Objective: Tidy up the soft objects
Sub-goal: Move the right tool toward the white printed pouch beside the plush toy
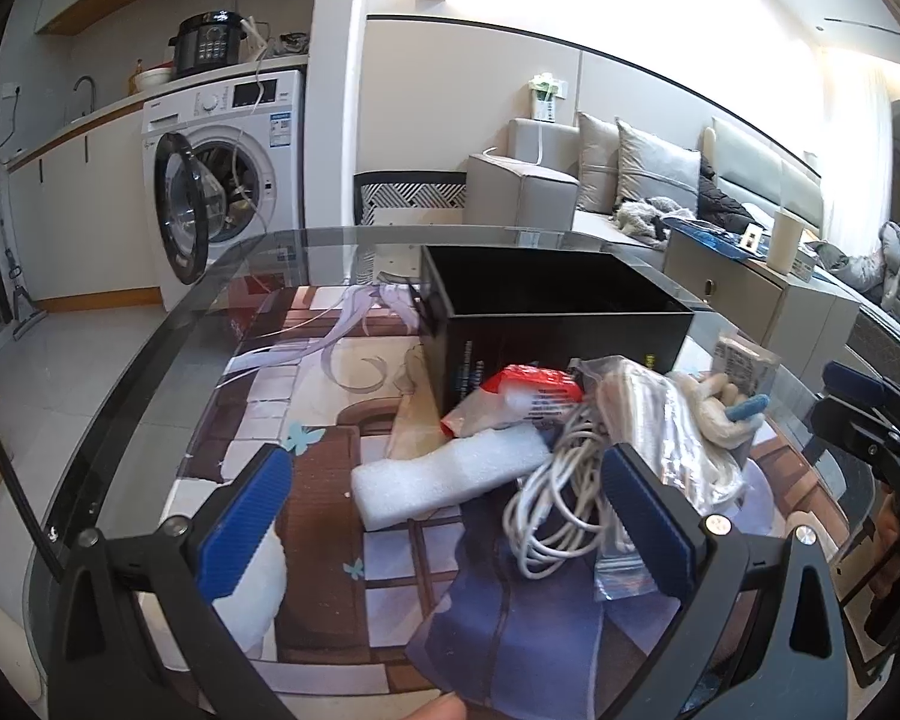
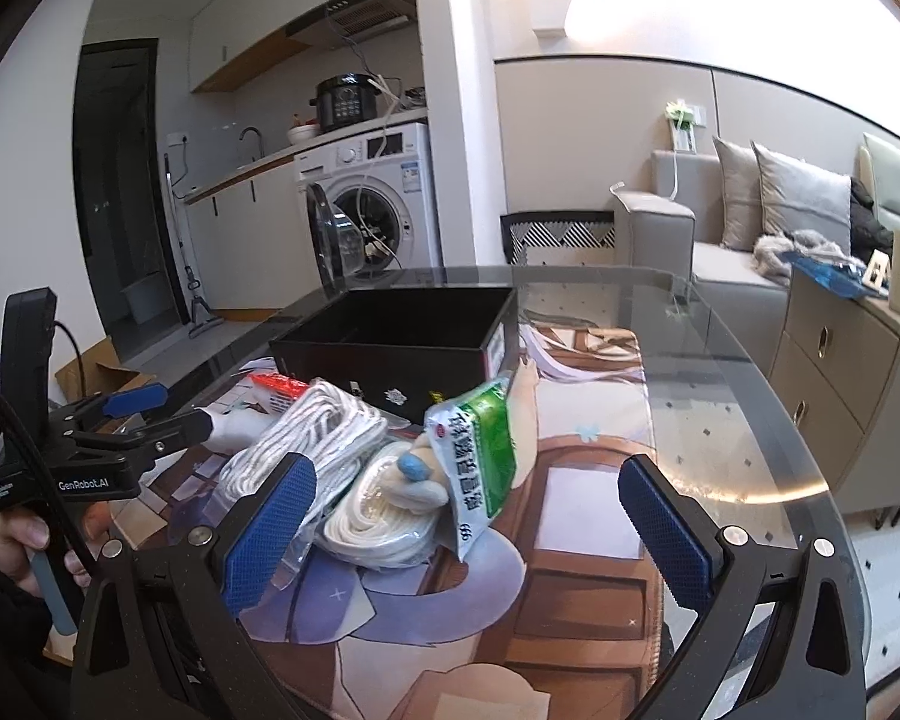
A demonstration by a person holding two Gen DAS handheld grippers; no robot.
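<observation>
- Plainly nothing has been picked yet: the box (image 1: 546,306) stands empty on the glass table (image 1: 150,360), and the soft things lie in a heap just in front of it, on the printed mat (image 1: 306,414).
- Left gripper (image 1: 447,516) hangs low over the near side of the heap, its jaws spread wide and holding nothing. Between them, further off, lie the foam strip (image 1: 450,471) and the white cable (image 1: 561,498).
- Right gripper (image 2: 465,531) is likewise spread and empty, facing the heap from the other side. The green packet (image 2: 480,450), the glove (image 2: 390,507) and the bagged rope (image 2: 312,444) sit near its left finger (image 2: 270,534).
- A red packet (image 1: 531,393) leans close against the box wall.
- To my eye this is the approach before the first grasp.
- Next move, I'd judge: pick one item, bring the open jaws down around it, close, then lift it over the box rim.
- The foam looks easiest for the left; the green packet stands up handily for the right.
- The cable is tangled with a bag (image 1: 648,420), so pulling it may drag its neighbours.
</observation>
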